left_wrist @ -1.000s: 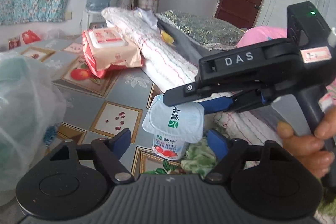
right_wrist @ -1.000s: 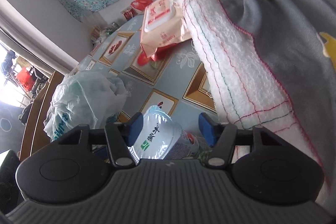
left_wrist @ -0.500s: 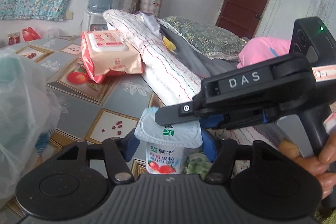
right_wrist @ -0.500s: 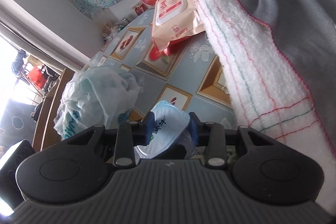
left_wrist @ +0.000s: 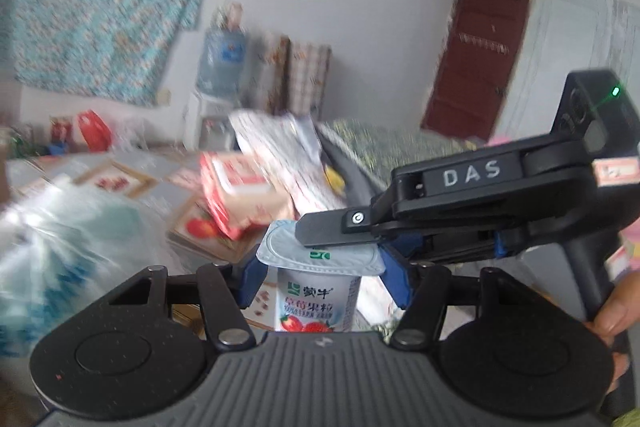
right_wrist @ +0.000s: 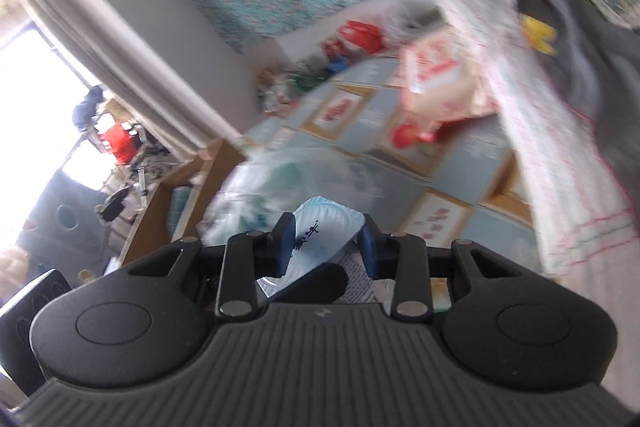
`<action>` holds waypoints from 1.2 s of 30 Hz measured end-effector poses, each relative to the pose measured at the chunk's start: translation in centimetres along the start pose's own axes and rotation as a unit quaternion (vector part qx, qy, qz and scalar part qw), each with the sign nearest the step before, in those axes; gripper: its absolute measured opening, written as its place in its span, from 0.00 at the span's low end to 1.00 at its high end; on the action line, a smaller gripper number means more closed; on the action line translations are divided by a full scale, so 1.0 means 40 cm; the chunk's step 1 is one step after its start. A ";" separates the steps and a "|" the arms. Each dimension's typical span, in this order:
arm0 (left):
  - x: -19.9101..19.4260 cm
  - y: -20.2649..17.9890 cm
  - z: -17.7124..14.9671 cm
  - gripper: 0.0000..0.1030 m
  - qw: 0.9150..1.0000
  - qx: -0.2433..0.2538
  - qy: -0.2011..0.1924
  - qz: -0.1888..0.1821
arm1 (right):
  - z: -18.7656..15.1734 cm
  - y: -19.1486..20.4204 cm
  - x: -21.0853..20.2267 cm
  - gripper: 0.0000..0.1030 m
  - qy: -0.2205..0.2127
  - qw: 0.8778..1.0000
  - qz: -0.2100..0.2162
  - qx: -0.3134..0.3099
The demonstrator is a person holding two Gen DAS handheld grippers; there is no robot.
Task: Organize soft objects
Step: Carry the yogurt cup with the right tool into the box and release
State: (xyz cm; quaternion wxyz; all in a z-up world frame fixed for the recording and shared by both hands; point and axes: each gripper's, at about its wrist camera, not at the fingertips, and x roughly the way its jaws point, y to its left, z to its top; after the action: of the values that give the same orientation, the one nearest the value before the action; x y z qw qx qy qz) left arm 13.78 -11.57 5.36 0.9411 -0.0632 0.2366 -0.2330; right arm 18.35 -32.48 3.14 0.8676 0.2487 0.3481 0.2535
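Observation:
A strawberry yogurt cup (left_wrist: 318, 299) with a pale blue foil lid hangs upright between the blue pads of my left gripper (left_wrist: 320, 279), which is shut on its sides just under the rim. My right gripper (right_wrist: 326, 243) comes in from the right, held by a hand (left_wrist: 616, 307). It is shut on the same yogurt cup (right_wrist: 324, 223) at the lid, with one black finger (left_wrist: 336, 227) lying across the foil. The cup is up off the table, and both views are motion-blurred.
Below lies a patterned tablecloth (left_wrist: 120, 183) with a pink wet-wipes pack (left_wrist: 240, 195), a crumpled plastic bag (left_wrist: 68, 247) at the left and a folded white striped towel (left_wrist: 288, 155) behind. Grey bedding (right_wrist: 600, 39) lies to the right. A water jug (left_wrist: 222, 63) stands by the wall.
Both grippers closed on the yogurt cup, the left on its sides and the right on its lid. Both then rose together, lifting the cup off the table.

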 end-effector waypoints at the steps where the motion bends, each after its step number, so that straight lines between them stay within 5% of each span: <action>1: -0.029 0.007 0.005 0.60 1.000 -0.004 -0.009 0.008 | -0.001 0.027 -0.002 0.32 0.000 1.000 0.013 -0.005; 9: -0.266 0.114 0.029 0.59 0.991 -0.033 -0.070 0.106 | -0.013 0.279 0.077 0.32 0.038 0.992 0.105 -0.061; 16: -0.442 0.270 0.063 0.58 0.974 -0.068 -0.084 0.200 | -0.020 0.545 0.253 0.32 0.115 0.969 0.187 -0.112; 26: -0.523 0.605 0.038 0.58 0.944 -0.178 0.018 0.278 | -0.125 0.752 0.662 0.33 0.302 0.929 0.199 -0.073; 31: -0.523 0.722 0.003 0.58 0.931 -0.221 0.075 0.281 | -0.192 0.772 0.789 0.33 0.351 0.917 0.178 -0.060; 36: -0.506 0.759 -0.025 0.58 0.928 -0.225 0.107 0.276 | -0.221 0.763 0.840 0.33 0.376 0.910 0.170 -0.049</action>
State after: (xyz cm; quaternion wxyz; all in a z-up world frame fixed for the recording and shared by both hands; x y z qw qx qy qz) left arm 9.94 24.74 5.95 0.8983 -0.1805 0.3906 0.0895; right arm 24.89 13.22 0.02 0.6274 0.1474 0.5877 0.4891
